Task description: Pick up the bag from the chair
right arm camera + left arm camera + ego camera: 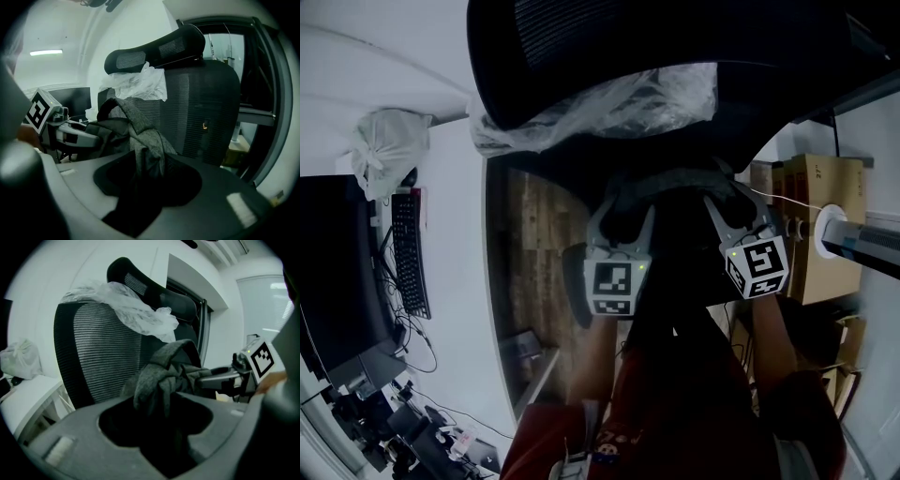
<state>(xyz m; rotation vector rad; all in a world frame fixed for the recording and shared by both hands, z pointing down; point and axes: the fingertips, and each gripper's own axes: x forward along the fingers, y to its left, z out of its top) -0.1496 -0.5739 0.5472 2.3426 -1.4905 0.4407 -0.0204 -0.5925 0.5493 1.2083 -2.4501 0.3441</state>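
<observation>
This is an office — a white desk (455,281) carries a keyboard (410,253) and a dark monitor (333,272) with cables (412,337) nearby, a mesh chair (101,352) with a headrest stands beside it, boxes (820,225) are stacked on the other side, and a tube light (46,52) is on the ceiling.

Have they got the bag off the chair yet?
Nearly. Done: both grippers are on the grey bag. The left gripper and right gripper each have their fingers shut on its fabric. In hand: the bag hangs bunched up in front of the chair backrest. Left: carrying it clear. Whether it is off the seat can't be seen.
</observation>
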